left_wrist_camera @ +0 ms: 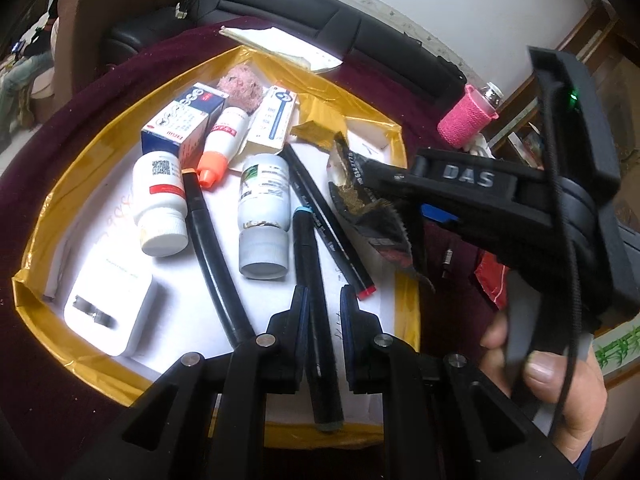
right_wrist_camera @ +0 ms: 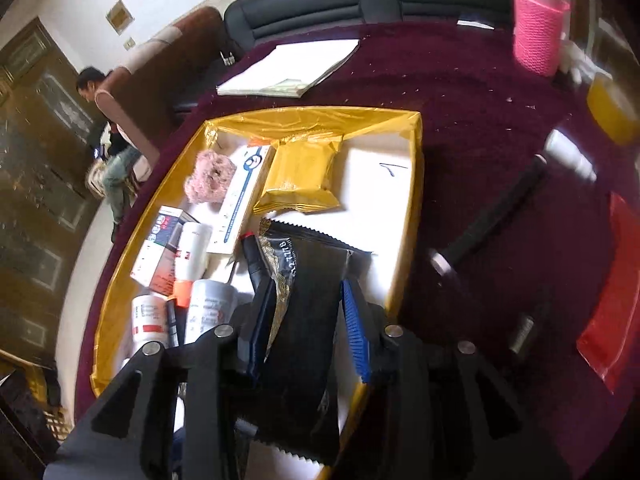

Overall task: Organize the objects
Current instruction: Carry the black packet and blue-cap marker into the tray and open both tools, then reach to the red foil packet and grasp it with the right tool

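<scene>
A gold-lined tray [left_wrist_camera: 44,248] on a maroon cloth holds bottles, boxes and pens. My left gripper [left_wrist_camera: 324,304] is over its near end, shut on a black marker [left_wrist_camera: 316,280] that lies lengthwise between the pads. From the right, the right gripper [left_wrist_camera: 372,188] reaches over the tray's edge, a hand [left_wrist_camera: 552,392] on its grip. In the right wrist view this gripper [right_wrist_camera: 308,284] stands open, and a black sachet [right_wrist_camera: 308,320] with a gold pattern lies face-up between its fingers over the tray [right_wrist_camera: 416,160]. Whether a pad still touches the sachet [left_wrist_camera: 384,228] is unclear.
In the tray lie two white bottles [left_wrist_camera: 162,200], an orange-capped tube [left_wrist_camera: 224,140], a blue box [left_wrist_camera: 180,128], a white charger [left_wrist_camera: 108,312] and a yellow packet [right_wrist_camera: 300,172]. On the cloth are a black torch [right_wrist_camera: 492,216], a red packet [right_wrist_camera: 612,300] and a pink holder [right_wrist_camera: 538,28].
</scene>
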A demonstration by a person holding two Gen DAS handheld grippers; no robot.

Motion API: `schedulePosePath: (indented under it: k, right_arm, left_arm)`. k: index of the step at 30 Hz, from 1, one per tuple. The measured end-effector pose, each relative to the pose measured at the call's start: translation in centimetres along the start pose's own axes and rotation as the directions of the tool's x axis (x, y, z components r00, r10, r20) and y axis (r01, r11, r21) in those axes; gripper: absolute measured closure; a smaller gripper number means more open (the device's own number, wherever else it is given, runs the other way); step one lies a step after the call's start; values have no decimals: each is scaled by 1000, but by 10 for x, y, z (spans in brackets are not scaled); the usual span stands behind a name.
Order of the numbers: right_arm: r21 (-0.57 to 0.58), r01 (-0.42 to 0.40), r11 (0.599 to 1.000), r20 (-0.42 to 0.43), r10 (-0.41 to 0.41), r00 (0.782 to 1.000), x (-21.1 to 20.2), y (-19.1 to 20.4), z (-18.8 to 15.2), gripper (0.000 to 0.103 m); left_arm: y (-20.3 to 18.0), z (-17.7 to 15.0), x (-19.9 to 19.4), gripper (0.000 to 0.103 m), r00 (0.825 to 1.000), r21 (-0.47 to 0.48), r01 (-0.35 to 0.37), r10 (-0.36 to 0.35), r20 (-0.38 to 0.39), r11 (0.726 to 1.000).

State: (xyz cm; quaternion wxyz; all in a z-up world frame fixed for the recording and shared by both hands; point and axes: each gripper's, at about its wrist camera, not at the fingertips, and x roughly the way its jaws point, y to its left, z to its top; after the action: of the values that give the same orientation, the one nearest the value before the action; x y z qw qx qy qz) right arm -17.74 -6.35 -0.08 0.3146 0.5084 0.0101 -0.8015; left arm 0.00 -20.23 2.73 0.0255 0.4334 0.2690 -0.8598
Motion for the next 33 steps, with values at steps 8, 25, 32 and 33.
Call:
schedulePosePath:
  k: [8,25,32,33]
  right_arm:
    - [36,-48,998,48,47,998,-38,-18,-4,56]
    - [481,284,830,-17,-315,949,-78,-223,-6,30]
    - [368,427,826,-100,-421,901,-35,-207,13,28]
    - [337,451,826,-90,-448,889,-32,-205,13,28]
  left_arm:
    - [-8,-2,-14,90,999,12,-6,6,34,1000]
    - [-69,-18,-15,90,999,230,7,-18,44,973]
    - [-86,-20,-11,89,999,287,-17,7,38,958]
    - [-89,-20,-9,88,999,293,-19,10,34,956]
